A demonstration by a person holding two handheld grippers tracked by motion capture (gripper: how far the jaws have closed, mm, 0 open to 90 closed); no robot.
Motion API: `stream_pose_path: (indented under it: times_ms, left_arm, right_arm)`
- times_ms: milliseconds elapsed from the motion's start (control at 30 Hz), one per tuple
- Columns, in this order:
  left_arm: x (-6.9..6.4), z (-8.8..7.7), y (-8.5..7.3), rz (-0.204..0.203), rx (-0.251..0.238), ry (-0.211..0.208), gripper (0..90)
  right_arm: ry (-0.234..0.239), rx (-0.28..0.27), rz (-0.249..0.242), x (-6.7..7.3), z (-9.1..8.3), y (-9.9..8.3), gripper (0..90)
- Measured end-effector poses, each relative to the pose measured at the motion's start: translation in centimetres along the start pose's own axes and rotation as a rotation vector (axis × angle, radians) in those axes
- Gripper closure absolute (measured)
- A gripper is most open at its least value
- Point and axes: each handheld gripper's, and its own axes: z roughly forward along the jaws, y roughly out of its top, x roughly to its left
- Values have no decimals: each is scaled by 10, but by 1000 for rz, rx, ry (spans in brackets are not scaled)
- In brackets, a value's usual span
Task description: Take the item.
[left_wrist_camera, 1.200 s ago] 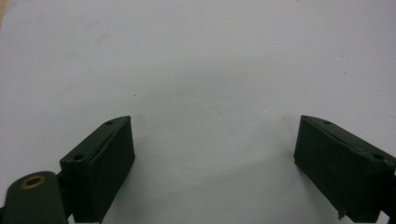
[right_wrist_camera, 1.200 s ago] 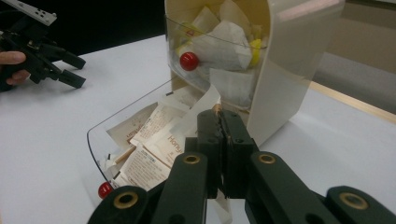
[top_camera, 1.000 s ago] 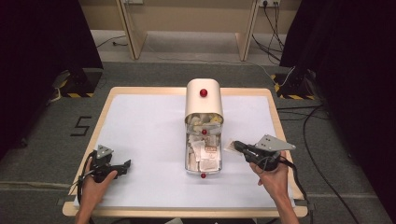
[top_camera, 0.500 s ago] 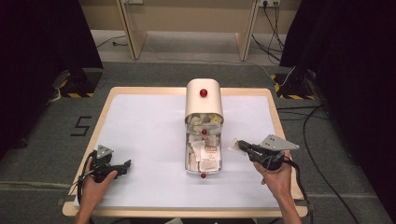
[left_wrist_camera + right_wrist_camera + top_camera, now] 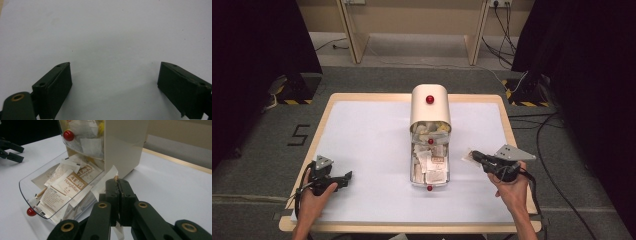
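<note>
**Right gripper pinches one white packet beside the open packet box**

High view: a cream box (image 5: pixel 430 106) with a rounded top and a red knob stands at the middle of the white table (image 5: pixel 362 135). Its clear curved door (image 5: pixel 430 172) hangs open toward the person, and loose paper packets (image 5: pixel 430 165) lie piled on it, with more stacked inside the box behind. The right gripper (image 5: pixel 473 156) sits just right of the door, held low over the table, with a white packet (image 5: pixel 468 155) at its tip (small here, hard to read). The left gripper (image 5: pixel 348 176) rests well apart at the near left of the table, its hand wrapped around the body.

Left gripper view: the two black jaws stand wide apart, one at each lower corner, with bare white table between them and nothing gripped.

Right gripper view: the jaws are pressed together on the white packet (image 5: pixel 110 176), which sticks out past the tips; a strip of it also hangs below the jaws at the bottom edge. Just beyond stands the box (image 5: pixel 125 145), and to its left the clear door (image 5: pixel 30 192) cradles the packets (image 5: pixel 75 183). One brown-and-white packet reads "HongMian" under larger characters I cannot make out; fine print on its neighbours is too small to read. The box top is cut off by the frame, and the packets inside show through the clear panel as a blurred jumble. The left gripper's jaws peek in at the far left edge.
</note>
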Motion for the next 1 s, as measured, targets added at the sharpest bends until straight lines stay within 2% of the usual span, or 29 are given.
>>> stream_pose_path:
  times_ms: [133, 1000]
  left_arm:
    - [0, 0, 0, 0, 0, 0, 113]
    - [0, 0, 0, 0, 0, 0, 114]
  right_arm:
    - [-20, 13, 6, -5, -2, -5, 882]
    - [-57, 47, 36, -17, -13, -24, 882]
